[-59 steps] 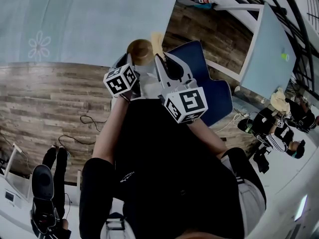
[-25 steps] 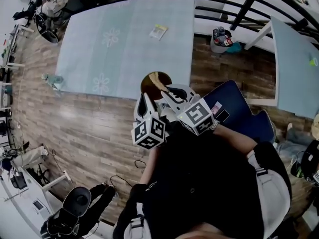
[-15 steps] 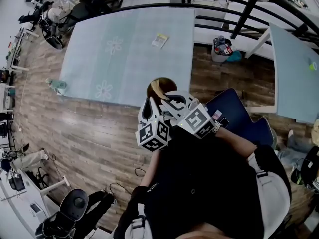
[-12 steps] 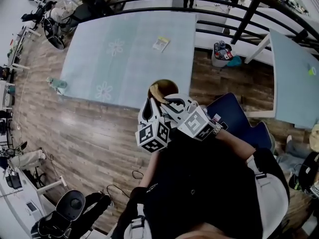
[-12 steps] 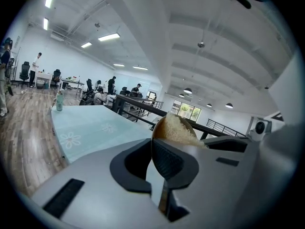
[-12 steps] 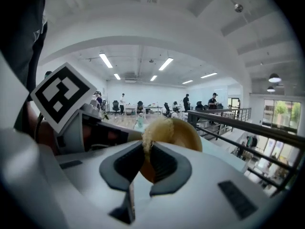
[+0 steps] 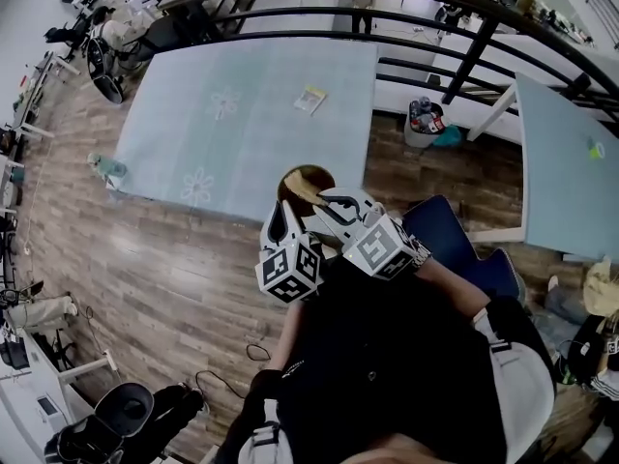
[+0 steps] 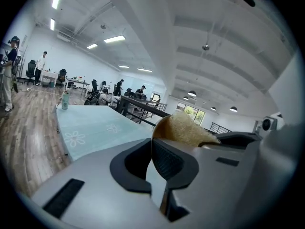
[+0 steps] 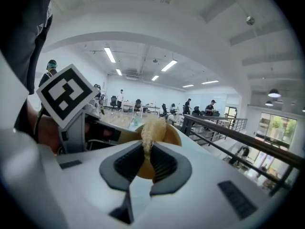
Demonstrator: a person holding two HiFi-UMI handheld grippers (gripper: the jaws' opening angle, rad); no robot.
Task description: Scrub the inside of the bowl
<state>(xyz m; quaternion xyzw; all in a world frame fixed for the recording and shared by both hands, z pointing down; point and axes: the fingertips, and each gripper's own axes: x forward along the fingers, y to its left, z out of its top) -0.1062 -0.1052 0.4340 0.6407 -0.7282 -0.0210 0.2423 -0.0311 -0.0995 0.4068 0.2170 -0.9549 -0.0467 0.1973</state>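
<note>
A brown wooden bowl (image 7: 302, 179) is held in the air in front of the person, over the near edge of the table. My left gripper (image 7: 287, 204) is shut on its thin rim, and in the left gripper view the bowl's edge (image 8: 159, 127) runs between the closed pads. My right gripper (image 7: 325, 202) is shut on a pale fibrous scrubber (image 7: 308, 193) that lies inside the bowl. In the right gripper view the scrubber (image 9: 148, 130) sticks up from the closed jaws against the bowl (image 9: 169, 136). The left gripper's marker cube (image 9: 64, 95) shows at that view's left.
A light blue table (image 7: 242, 114) with flower prints lies ahead, with a yellow packet (image 7: 309, 99) on it and a bottle (image 7: 108, 169) at its left corner. A blue chair (image 7: 455, 245) stands to the right. A bin (image 7: 423, 119), black railings and a second table (image 7: 566, 162) lie beyond.
My right gripper has rolled a little with the scrubber in the bowl. The left gripper and bowl have stayed put. The head view has tilted up, so more of the table shows.
</note>
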